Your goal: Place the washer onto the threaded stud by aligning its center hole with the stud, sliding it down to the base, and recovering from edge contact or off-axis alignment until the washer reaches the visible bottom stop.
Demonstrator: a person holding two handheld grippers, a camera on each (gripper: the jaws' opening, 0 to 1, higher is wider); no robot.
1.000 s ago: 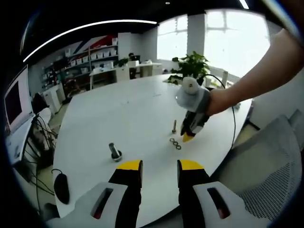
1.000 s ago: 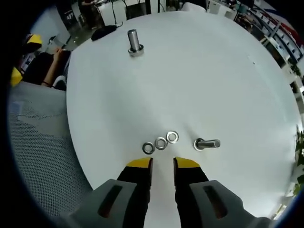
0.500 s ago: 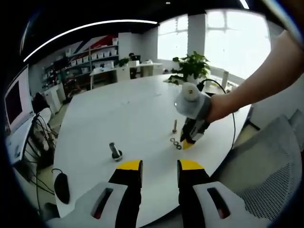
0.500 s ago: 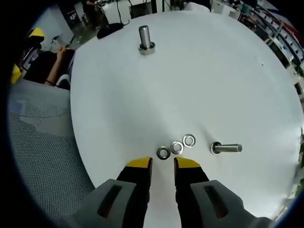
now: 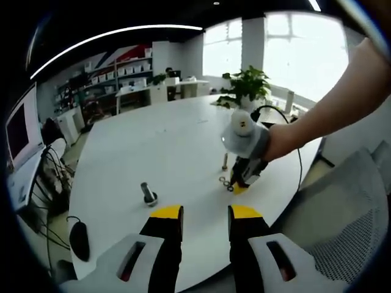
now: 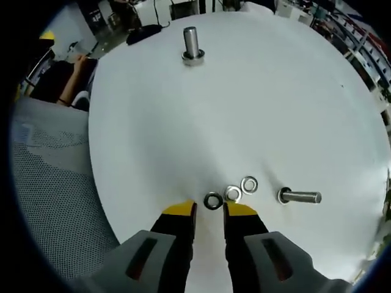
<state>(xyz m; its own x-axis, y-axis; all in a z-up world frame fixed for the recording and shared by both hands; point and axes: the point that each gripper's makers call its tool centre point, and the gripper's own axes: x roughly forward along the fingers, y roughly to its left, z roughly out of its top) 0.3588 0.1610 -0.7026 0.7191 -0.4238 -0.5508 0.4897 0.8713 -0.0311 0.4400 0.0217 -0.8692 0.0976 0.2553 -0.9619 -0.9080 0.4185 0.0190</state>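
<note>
Three washers lie in a short row on the white round table (image 6: 256,91): the nearest washer (image 6: 213,201), a middle washer (image 6: 232,194) and a far washer (image 6: 249,184). A thin threaded stud (image 6: 299,196) stands just past them. My right gripper (image 6: 209,210) is open and empty, with its yellow tips right at the nearest washer. The left gripper view shows the right gripper (image 5: 242,185) held low over the washers (image 5: 226,182), beside the thin stud (image 5: 225,162). My left gripper (image 5: 205,213) is open and empty near the table's edge.
A thicker stud (image 5: 147,194) (image 6: 192,44) stands apart on the table. A black mouse (image 5: 79,240) lies near the table's edge. A mesh chair (image 5: 342,226) (image 6: 49,201) sits beside the table. A cable (image 5: 300,160) trails from the right gripper.
My right gripper has moved in toward the washers, so its tips now reach the nearest one. The left gripper has stayed put.
</note>
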